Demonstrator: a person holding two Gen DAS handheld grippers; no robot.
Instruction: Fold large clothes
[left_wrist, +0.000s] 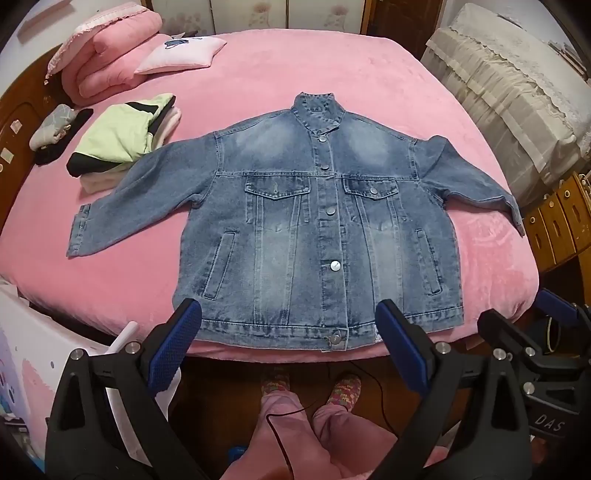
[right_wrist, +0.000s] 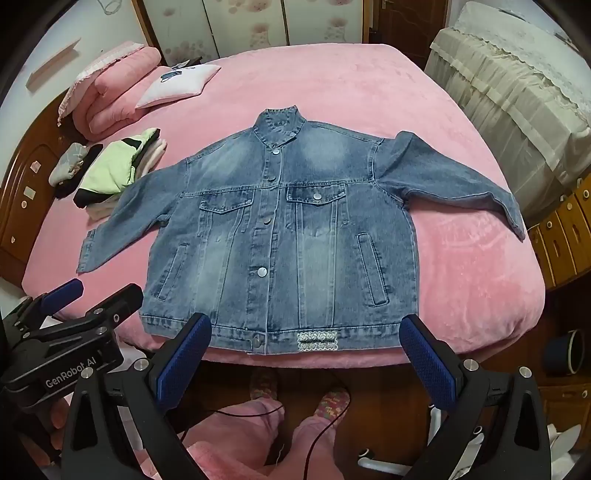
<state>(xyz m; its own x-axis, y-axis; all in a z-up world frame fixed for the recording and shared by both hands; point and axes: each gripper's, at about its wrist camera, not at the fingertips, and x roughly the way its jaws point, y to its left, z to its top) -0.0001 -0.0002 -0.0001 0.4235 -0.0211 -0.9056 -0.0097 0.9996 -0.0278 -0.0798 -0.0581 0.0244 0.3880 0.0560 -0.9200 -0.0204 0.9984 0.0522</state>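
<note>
A blue denim jacket (left_wrist: 314, 221) lies flat and buttoned, front up, on the pink bed (left_wrist: 129, 288), sleeves spread out to both sides, hem at the near edge. It also shows in the right wrist view (right_wrist: 288, 236). My left gripper (left_wrist: 288, 332) is open and empty, held just in front of the hem, above the floor. My right gripper (right_wrist: 306, 347) is open and empty, also just before the hem. The right gripper shows at the right edge of the left wrist view (left_wrist: 546, 332); the left gripper shows at the left of the right wrist view (right_wrist: 81, 299).
A stack of folded clothes (left_wrist: 125, 136) lies by the jacket's left sleeve. Pink folded quilts (left_wrist: 107, 55) and a small pillow (left_wrist: 181, 55) sit at the far left. A covered cabinet (left_wrist: 517, 85) and wooden drawers (left_wrist: 557, 221) stand on the right. The person's legs (left_wrist: 295, 424) are below.
</note>
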